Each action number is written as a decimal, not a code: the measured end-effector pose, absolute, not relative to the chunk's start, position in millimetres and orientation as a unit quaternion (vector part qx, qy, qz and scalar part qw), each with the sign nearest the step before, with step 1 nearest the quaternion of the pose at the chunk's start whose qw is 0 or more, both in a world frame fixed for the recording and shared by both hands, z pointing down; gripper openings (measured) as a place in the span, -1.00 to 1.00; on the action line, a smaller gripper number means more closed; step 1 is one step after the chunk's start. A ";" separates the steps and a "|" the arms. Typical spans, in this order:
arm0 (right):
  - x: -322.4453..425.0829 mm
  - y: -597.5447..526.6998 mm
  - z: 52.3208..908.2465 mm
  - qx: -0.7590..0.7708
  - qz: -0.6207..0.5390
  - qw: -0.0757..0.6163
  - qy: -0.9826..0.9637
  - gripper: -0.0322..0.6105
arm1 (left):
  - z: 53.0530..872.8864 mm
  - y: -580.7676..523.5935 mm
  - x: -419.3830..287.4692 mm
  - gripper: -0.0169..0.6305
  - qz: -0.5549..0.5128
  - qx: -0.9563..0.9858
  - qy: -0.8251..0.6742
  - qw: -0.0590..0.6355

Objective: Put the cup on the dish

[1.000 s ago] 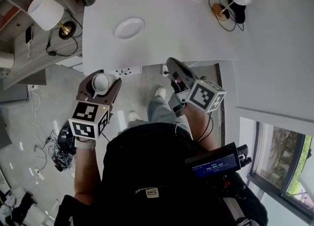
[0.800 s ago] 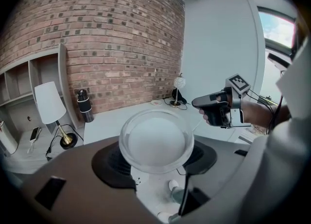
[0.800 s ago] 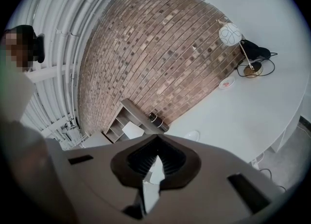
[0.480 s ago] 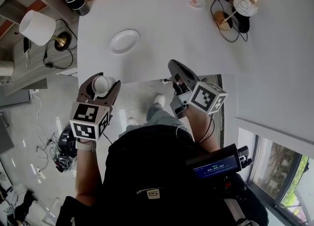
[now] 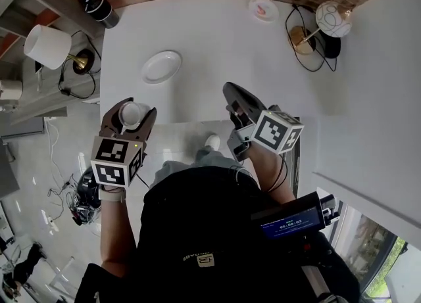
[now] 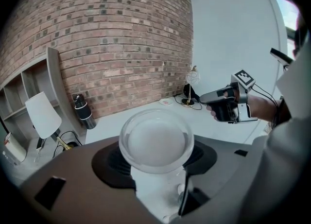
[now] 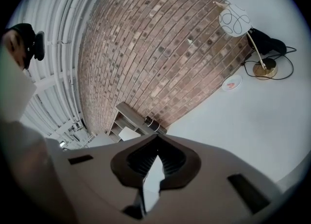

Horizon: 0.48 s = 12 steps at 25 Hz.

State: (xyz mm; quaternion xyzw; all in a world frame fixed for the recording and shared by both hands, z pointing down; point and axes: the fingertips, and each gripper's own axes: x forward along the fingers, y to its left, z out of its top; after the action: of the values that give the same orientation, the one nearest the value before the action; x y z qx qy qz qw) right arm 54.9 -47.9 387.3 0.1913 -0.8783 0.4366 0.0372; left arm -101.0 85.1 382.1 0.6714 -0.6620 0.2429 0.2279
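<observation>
Near the front left corner of the white table (image 5: 217,39), the left tool (image 5: 129,104) holds a small white round cup (image 5: 133,114) between its jaws. The left gripper view shows the cup upright, mouth up and apparently empty, with the jaws closed against its sides. It is carried in the air, not resting on anything. From the head view it sits roughly over the table's near edge, though how high above the surface cannot be told.

The white round dish (image 5: 161,66) lies bare on the table, farther in from that edge and well apart from the cup. The cup blocks it in the left gripper view.

The right tool (image 5: 233,91) is held over the near edge towards the middle. Its jaws are drawn together and nothing is between them, and it has no part in the carrying.

By my reading, the pick-up is done and the placing is not. The cup has yet to be brought forward over the dish, lowered until its base sits on the dish's centre, and let go.

Things at the back of the table are clear of that path: a dark cylindrical flask (image 5: 99,7) at the left corner, a small pink-marked saucer (image 5: 263,8), and a globe lamp (image 5: 332,19) with its cable at the right.
</observation>
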 end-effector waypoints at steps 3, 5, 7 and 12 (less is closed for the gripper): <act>54.2 -54.7 387.5 0.172 0.447 0.034 -0.877 -0.89 | 381.2 77.3 -99.3 -0.15 0.247 0.660 -0.672 0.229; 53.8 -55.9 386.7 0.161 0.452 0.034 -0.877 -0.89 | 381.3 74.6 -96.9 -0.15 0.250 0.654 -0.675 0.232; 53.6 -57.1 385.0 0.156 0.450 0.035 -0.878 -0.89 | 381.9 71.8 -94.6 -0.15 0.252 0.652 -0.675 0.235; 50.6 -53.1 384.7 0.138 0.458 0.043 -0.877 -0.89 | 383.3 60.2 -91.7 -0.15 0.261 0.652 -0.671 0.235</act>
State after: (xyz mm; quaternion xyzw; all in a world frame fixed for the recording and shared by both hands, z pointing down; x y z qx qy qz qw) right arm 50.6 -53.1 384.7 0.1382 -0.8773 0.4576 0.0434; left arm -91.7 60.2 383.3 0.6523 -0.6714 0.2614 0.2354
